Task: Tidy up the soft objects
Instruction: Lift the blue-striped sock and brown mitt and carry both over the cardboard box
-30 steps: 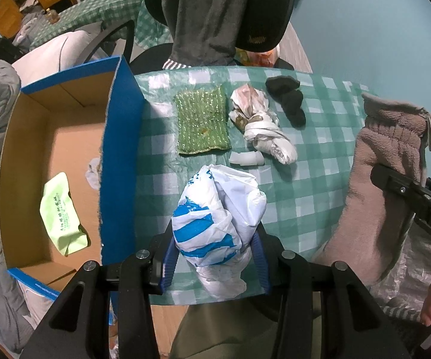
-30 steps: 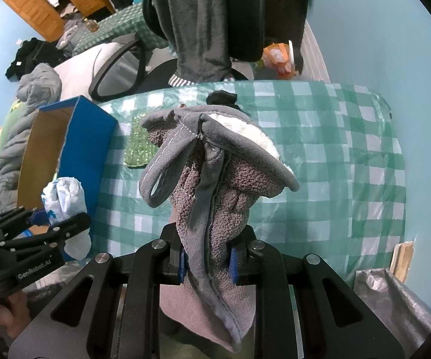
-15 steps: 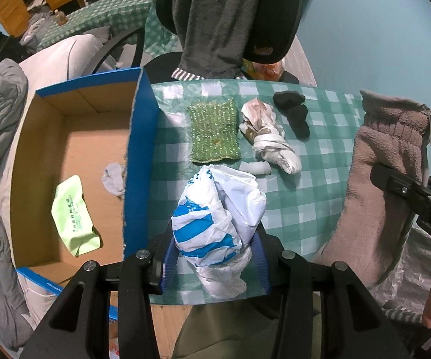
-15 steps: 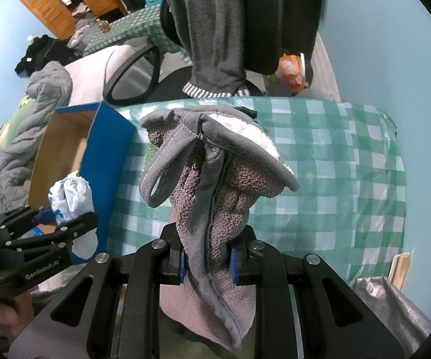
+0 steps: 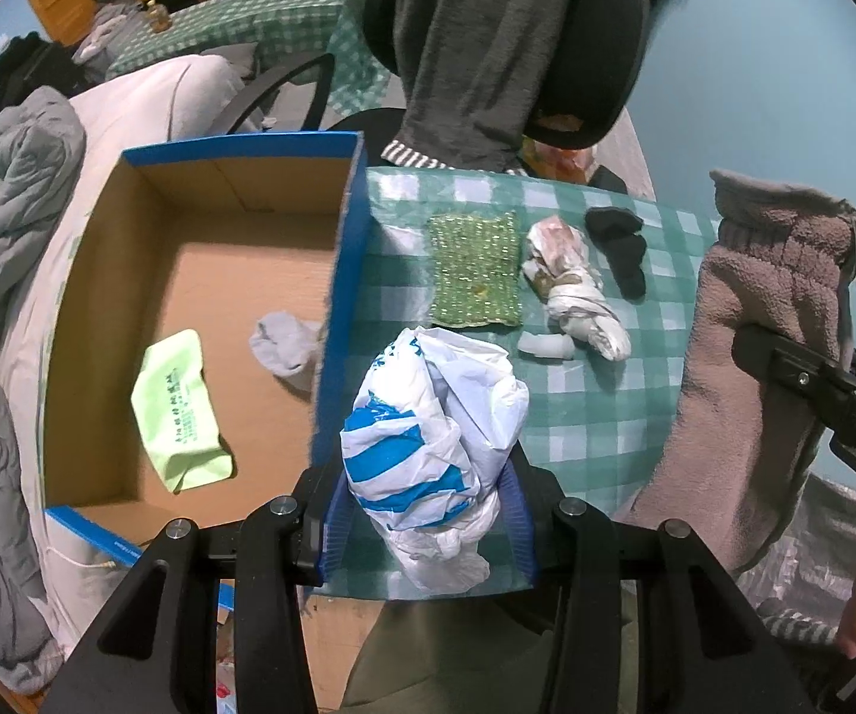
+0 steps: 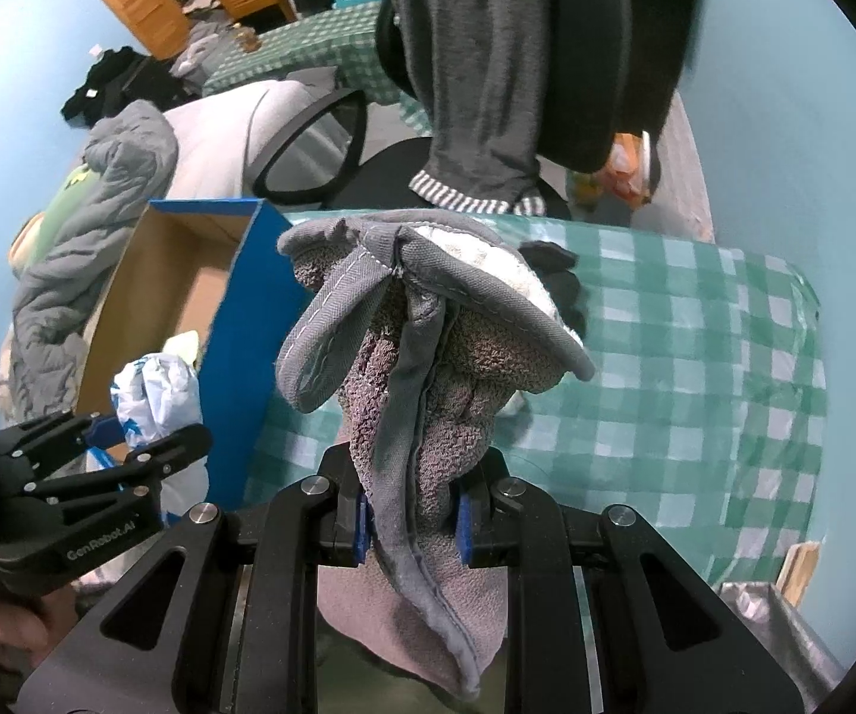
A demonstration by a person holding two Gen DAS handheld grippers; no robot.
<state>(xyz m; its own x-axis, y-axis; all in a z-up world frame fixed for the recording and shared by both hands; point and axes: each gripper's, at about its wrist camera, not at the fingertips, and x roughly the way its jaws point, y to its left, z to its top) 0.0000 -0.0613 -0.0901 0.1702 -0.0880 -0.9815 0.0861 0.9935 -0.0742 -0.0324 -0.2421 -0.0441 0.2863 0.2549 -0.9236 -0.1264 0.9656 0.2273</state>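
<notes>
Carrying the plastic bag (image 5: 433, 446), clamped between the jaws of the left gripper (image 5: 428, 526), over the blue wall of the cardboard box (image 5: 332, 321) seems the step in hand; best cleared high, released well inside, near the green pouch (image 5: 181, 410) and grey sock (image 5: 285, 345). Left on the green-checked bench (image 5: 600, 416): knitted cloth (image 5: 475, 268), knotted bag (image 5: 576, 291), black sock (image 5: 621, 247). From the right wrist: right gripper (image 6: 410, 520) clamped on the towel (image 6: 422, 369), held above the bench near the box; office chair (image 6: 582, 59) and bedding beyond.
</notes>
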